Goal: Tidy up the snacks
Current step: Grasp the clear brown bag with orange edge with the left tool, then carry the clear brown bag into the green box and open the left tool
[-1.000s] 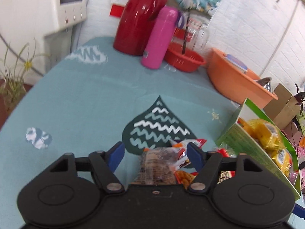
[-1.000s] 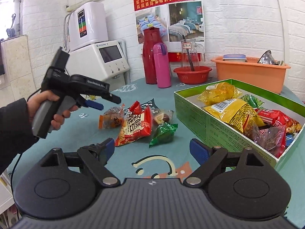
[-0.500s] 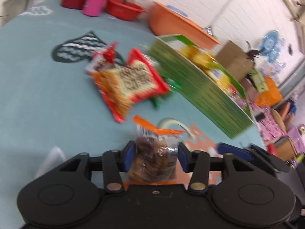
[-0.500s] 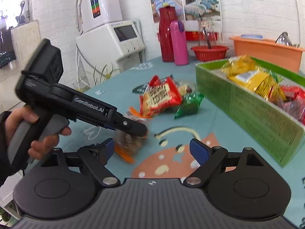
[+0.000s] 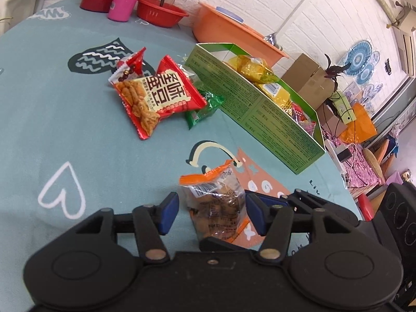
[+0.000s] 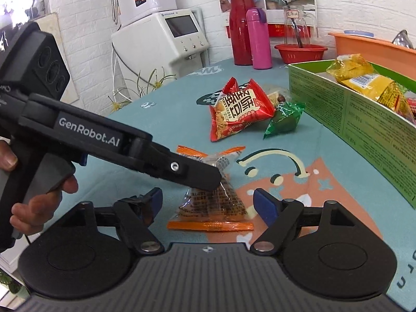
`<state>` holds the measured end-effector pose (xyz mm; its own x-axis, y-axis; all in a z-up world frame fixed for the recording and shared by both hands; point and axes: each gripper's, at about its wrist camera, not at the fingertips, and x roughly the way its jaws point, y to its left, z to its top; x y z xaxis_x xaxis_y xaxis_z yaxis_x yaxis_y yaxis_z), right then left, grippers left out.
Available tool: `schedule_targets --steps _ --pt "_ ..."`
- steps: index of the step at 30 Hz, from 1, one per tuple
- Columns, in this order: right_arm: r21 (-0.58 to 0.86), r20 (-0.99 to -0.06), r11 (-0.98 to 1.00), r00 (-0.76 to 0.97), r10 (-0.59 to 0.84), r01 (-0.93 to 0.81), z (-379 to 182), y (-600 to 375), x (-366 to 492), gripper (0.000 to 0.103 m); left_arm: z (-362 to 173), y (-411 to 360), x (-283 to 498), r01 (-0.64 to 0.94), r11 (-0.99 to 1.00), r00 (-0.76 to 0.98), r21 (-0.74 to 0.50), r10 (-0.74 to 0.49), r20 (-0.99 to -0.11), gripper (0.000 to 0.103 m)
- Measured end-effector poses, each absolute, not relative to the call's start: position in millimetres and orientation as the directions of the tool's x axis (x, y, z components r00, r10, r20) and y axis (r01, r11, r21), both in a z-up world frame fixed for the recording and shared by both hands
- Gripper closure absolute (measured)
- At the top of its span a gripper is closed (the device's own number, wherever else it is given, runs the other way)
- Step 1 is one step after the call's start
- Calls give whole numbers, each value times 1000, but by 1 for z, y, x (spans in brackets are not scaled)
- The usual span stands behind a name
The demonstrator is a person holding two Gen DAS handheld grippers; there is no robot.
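A clear snack packet with orange ends (image 5: 215,202) (image 6: 210,202) lies on the teal tablecloth between both grippers. My left gripper (image 5: 212,214) is open, its blue pads either side of the packet without pressing it; it also shows in the right wrist view (image 6: 208,179) over the packet. My right gripper (image 6: 208,205) is open around the packet's near end. A red snack bag (image 5: 156,96) (image 6: 239,109), a small red packet (image 5: 130,66) and a green packet (image 5: 202,109) (image 6: 284,119) lie further off. The green box (image 5: 262,109) (image 6: 364,124) holds yellow snacks.
A red flask (image 6: 240,26), pink bottle (image 6: 258,39), red bowl (image 6: 300,52) and orange basin (image 5: 234,36) stand at the table's far end. A white appliance (image 6: 161,41) is beyond the table. Cardboard boxes (image 5: 309,78) sit past the green box.
My left gripper carried the clear packet toward the right gripper, lowered it to the cloth and opened its jaws. The right gripper now brackets the packet.
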<state>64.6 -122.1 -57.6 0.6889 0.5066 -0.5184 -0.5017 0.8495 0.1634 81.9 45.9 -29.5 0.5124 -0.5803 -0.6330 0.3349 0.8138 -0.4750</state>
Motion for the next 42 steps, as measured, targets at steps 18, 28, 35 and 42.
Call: schedule_targets --steps 18,28,35,42 --pt "122 -425 893 790 441 -433 -28 -162 66 30 8 -12 98 472 777 533 -416 -628 -567 19" --pt "59 -274 959 919 283 -277 16 -228 85 31 61 -100 142 642 679 507 -357 -725 -467 20" --pt "33 -228 979 952 203 -201 26 -266 114 31 69 -150 187 695 630 471 -346 -763 -443 20" --pt "54 -246 978 947 209 -202 15 -289 147 31 55 -162 229 681 643 467 -350 -750 -469 19"
